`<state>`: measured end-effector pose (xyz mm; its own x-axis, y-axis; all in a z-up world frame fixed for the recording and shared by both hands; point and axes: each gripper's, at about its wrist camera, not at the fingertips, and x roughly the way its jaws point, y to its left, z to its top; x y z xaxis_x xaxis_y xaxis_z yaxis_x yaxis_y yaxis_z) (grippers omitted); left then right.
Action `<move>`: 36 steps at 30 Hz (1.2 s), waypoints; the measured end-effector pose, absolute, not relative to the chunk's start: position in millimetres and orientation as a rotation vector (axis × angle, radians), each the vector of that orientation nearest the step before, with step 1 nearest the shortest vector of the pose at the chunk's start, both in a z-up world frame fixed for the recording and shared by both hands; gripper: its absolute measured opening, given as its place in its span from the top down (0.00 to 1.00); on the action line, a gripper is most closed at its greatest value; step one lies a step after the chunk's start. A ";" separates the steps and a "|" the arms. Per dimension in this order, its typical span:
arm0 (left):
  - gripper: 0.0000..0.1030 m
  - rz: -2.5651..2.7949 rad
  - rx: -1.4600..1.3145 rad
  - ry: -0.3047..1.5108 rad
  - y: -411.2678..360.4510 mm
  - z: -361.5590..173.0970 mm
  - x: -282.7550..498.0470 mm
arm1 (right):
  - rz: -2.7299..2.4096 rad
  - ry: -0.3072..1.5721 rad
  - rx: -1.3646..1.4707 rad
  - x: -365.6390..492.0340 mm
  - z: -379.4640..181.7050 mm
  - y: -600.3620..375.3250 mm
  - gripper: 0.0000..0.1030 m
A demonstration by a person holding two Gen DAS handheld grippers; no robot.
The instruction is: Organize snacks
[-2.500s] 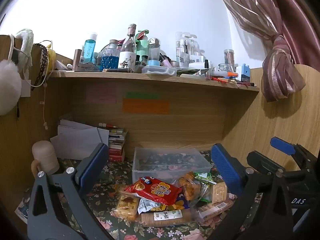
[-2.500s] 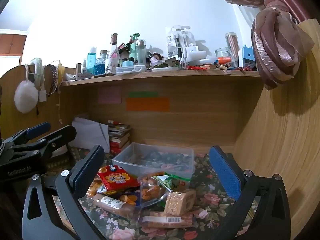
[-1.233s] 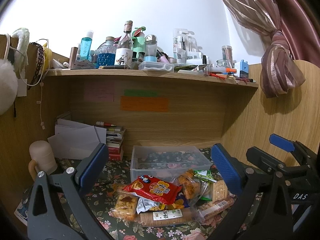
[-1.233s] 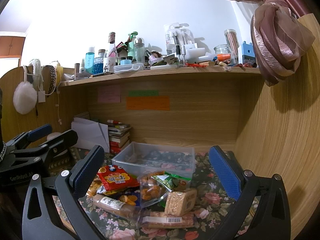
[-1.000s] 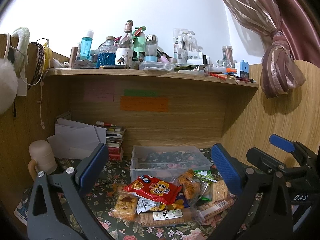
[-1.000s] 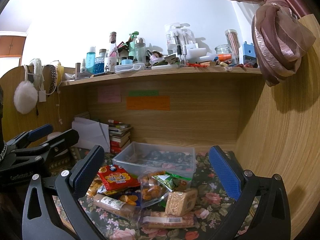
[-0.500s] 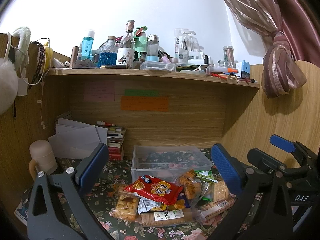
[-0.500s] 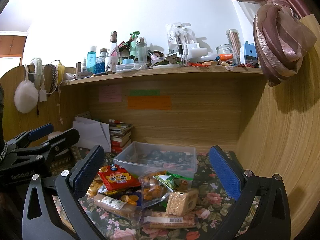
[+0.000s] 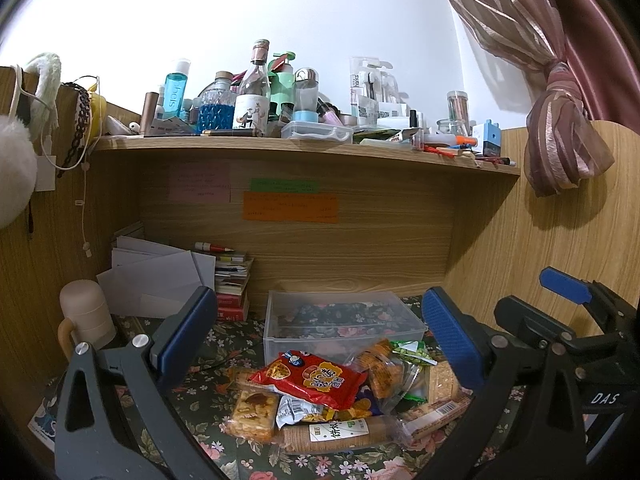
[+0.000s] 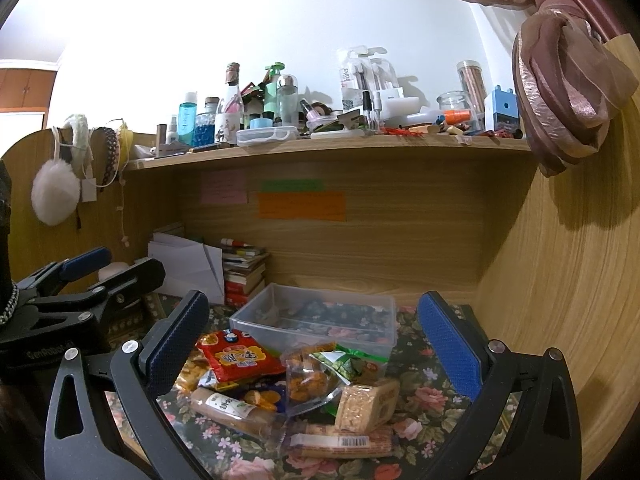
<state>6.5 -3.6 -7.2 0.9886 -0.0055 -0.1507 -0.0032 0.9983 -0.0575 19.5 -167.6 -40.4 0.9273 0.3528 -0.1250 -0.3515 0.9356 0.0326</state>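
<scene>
Claws (image 9: 320,340) (image 10: 316,344) gape above snack pile (image 9: 320,396)

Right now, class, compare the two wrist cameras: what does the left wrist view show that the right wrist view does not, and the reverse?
Only the left wrist view shows the beige cup standing clear at the desk's left and the right gripper from the side. Only the right wrist view shows the wooden cabinet beyond the desk's left panel and the left gripper from the side. Both share the clear plastic bin, the red snack bag on the pile in front of it, the orange note and the cluttered shelf.
</scene>
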 end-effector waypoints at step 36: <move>0.00 -0.037 -0.103 0.610 30.2 -112.5 123.8 | 0.378 0.571 0.013 117.2 -137.0 -187.9 0.00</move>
